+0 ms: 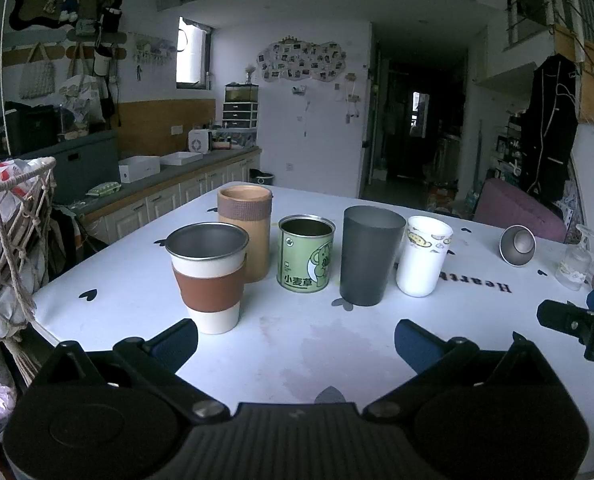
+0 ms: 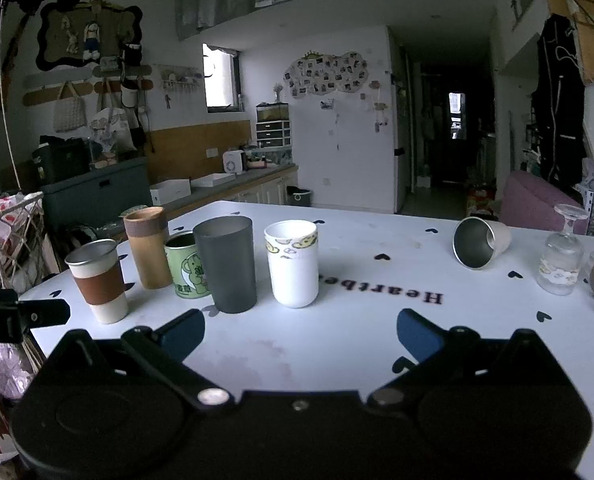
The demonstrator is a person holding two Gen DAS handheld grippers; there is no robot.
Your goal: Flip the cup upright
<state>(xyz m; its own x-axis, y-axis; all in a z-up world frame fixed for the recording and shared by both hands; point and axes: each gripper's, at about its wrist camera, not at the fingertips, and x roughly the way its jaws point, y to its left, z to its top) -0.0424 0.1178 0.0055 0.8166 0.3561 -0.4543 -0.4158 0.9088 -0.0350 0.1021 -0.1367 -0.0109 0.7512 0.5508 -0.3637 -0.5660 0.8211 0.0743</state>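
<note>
Fingers of both grippers stand wide apart and hold nothing: the left gripper (image 1: 296, 342) and the right gripper (image 2: 301, 338) each hover low over the near edge of the white surface (image 2: 357, 344), blue pads facing inward across an empty gap.

Five upright vessels form a row: a cup with a brown sleeve (image 1: 208, 276), a tan cylinder (image 1: 245, 232), a green tin (image 1: 305, 258), a dark grey tumbler (image 2: 227, 262) and a white printed cup (image 2: 293, 262).

Taking the white printed cup as landmark, the task's thing, a small metal cup (image 2: 481, 242), lies on its side well apart to the right of it and slightly farther back. Its long axis runs roughly level with the surface and obliquely to the viewer: the open mouth faces forward and to the left, toward the grippers, while the closed base points back and to the right. Just beyond it to the right stands an inverted stemmed glass (image 2: 561, 256).

Seen from the right wrist, the metal cup sits ahead and to the right of the fingers; seen from the left wrist it appears far off at the right margin (image 1: 517, 246), past the whole row. The right gripper is judged the nearer and the likelier to make the grasp. The coming move would likely call for a reach forward and rightward, closing across the wall of the metal cup, then a rotation bringing the mouth upward.
</note>
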